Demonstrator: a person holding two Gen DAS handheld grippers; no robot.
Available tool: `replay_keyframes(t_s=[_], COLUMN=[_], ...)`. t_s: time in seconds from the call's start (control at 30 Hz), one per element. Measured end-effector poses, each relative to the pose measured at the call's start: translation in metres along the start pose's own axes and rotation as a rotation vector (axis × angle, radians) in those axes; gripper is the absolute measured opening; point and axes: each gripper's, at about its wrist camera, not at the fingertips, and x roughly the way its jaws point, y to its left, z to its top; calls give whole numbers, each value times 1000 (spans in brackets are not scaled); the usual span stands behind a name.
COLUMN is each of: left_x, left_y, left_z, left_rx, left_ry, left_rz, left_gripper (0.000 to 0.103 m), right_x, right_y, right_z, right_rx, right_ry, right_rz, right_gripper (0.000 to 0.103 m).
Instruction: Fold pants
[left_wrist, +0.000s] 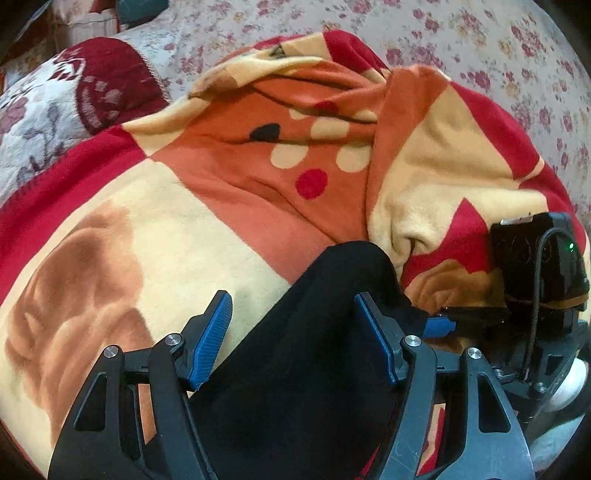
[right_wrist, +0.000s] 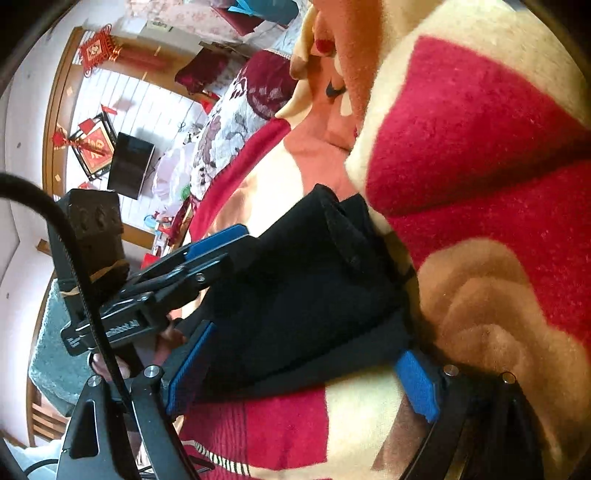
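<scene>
Black pants (left_wrist: 314, 350) lie in a folded bundle on a red, cream and orange blanket (left_wrist: 184, 221). My left gripper (left_wrist: 291, 299) points down over them, jaws wide open, and the cloth runs up between its blue pads. From the right, my right gripper (right_wrist: 306, 339) also stands wide open, with the bundle of pants (right_wrist: 306, 288) filling the space between its pads. Its blue fingertip (left_wrist: 439, 326) shows at the pants' right edge in the left wrist view. The left gripper (right_wrist: 214, 254) shows at the pants' far side in the right wrist view.
A thick fold of the blanket (right_wrist: 461, 147) rises close to the right of the pants. A floral bedsheet (left_wrist: 480, 44) and a red-and-white quilt (left_wrist: 55, 110) lie beyond. A hand (right_wrist: 166, 343) holds the left gripper. A window with red ornaments (right_wrist: 92, 51) is far off.
</scene>
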Motion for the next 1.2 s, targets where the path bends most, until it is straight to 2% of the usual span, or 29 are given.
replay_keyframes(t_s=[0.07, 0.13, 0.17, 0.2, 0.23, 0.37, 0.47, 0.5, 0.53, 0.57, 0.6, 0.63, 0.67, 0.83, 0.93, 1.03, 1.2], left_x=[6, 12, 15, 20, 23, 40, 49, 52, 54, 56, 57, 56, 54, 21, -6, -51, -125], left_y=[-2, -3, -3, -4, -5, -14, -16, -16, -16, -17, -16, -14, -12, -12, -7, 0, 22], left_z=[2, 5, 6, 8, 9, 16, 22, 23, 25, 26, 26, 27, 26, 24, 26, 26, 15], left_rx=[18, 30, 35, 43, 51, 133, 156, 153, 156, 174, 179, 165, 148, 128, 84, 52, -17], left_ry=[15, 36, 48, 62, 72, 144, 160, 168, 170, 174, 174, 168, 164, 67, -2, -95, -233], left_rz=[-11, -33, -44, -57, -70, -144, -184, -200, -211, -188, -173, -188, -206, -224, -248, -260, -247], left_gripper=[67, 67, 67, 67, 67, 67, 67, 65, 57, 35, 27, 22, 17, 14, 14, 14, 14], right_x=[-4, -3, -3, -3, -3, -5, -2, 1, 4, 4, 5, 5, 4, -3, -12, -24, -33], right_y=[-2, -6, -7, -6, -6, -7, -9, -10, -9, -9, -8, -8, -8, 0, 22, 48, 113], right_z=[-1, 1, 1, 1, -1, -1, 0, -1, 0, -1, 0, 0, 0, 4, 9, 14, 17], right_rx=[3, 22, 23, 19, 16, 18, 16, 13, 10, 8, 7, 6, 6, -2, -87, -164, -346], right_ry=[-4, -9, -9, -9, -4, -6, -1, 1, -1, 3, 8, 13, 16, -1, -15, -32, -27], right_rz=[-4, 1, 8, 24, 36, 58, 50, 45, 44, 50, 61, 72, 80, 146, 160, 200, 274], right_gripper=[80, 57, 53, 42, 37, 34, 34, 34, 34, 34, 33, 21, 16, 12, 12, 12, 12])
